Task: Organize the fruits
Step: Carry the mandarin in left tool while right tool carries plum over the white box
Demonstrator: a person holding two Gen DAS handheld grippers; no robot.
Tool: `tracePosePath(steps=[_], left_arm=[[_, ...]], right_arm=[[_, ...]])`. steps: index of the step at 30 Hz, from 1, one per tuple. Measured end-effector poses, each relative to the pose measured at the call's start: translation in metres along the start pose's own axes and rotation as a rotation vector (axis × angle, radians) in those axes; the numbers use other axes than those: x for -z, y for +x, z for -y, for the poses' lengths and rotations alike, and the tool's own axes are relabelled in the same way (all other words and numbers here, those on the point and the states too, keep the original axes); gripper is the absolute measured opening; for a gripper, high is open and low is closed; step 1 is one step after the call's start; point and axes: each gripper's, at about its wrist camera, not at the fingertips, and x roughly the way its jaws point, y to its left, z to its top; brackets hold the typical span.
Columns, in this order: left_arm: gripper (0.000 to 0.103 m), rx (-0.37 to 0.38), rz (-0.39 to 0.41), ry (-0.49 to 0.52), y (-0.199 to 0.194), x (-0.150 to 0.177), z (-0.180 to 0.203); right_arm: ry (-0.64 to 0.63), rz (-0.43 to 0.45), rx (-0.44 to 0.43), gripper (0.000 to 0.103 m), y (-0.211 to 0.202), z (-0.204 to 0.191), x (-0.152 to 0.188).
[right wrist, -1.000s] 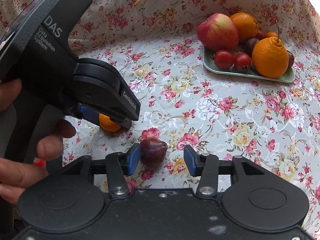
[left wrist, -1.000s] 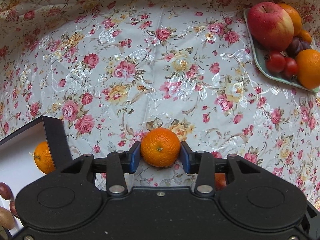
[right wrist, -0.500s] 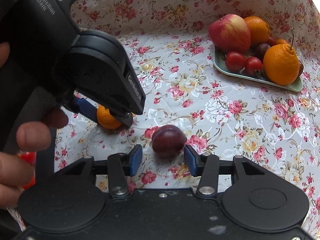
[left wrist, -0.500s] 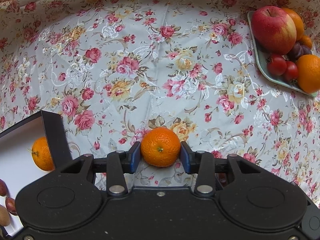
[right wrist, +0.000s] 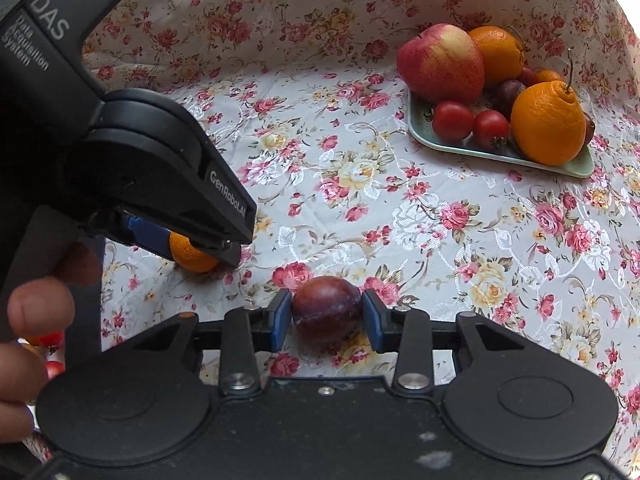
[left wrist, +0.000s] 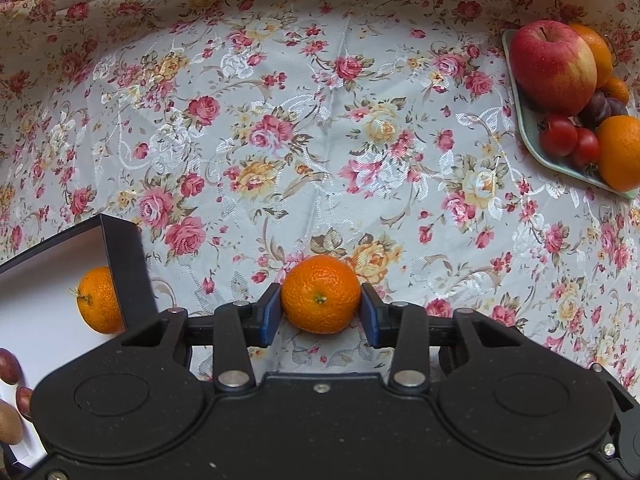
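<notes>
Left hand-held gripper (left wrist: 321,312) pinches a tangerine (left wrist: 321,295); right hand-held gripper (right wrist: 325,315) pinches a plum (right wrist: 326,309).
Likely pick-up step; next, carry both to the box (left wrist: 120,256) left of the tangerine.

A wide stretch of bare floral tablecloth (left wrist: 304,128) lies open across the bench between the near fruit and the tray (right wrist: 460,146). The tray is crowded with an apple (right wrist: 440,60), oranges and tomatoes. At near left, a black-walled box (left wrist: 124,264) stands in the way.
</notes>
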Motion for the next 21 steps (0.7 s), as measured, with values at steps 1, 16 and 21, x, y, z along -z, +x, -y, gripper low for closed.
tracePosePath(steps=[1,16,21], left_arm=[[0.048,-0.002,0.004,-0.001,-0.002,0.001,-0.001],[0.048,-0.013,0.057,-0.070,-0.044,0.030,-0.031],[0.048,-0.012,0.091,-0.070,-0.059,0.035,-0.035]], right_arm=[[0.000,0.004,0.002,0.040,-0.001,0.000,0.000],[0.052,0.062,-0.004,0.028,-0.029,0.002,0.000],[0.039,0.057,0.019,0.043,-0.028,0.001,0.019]])
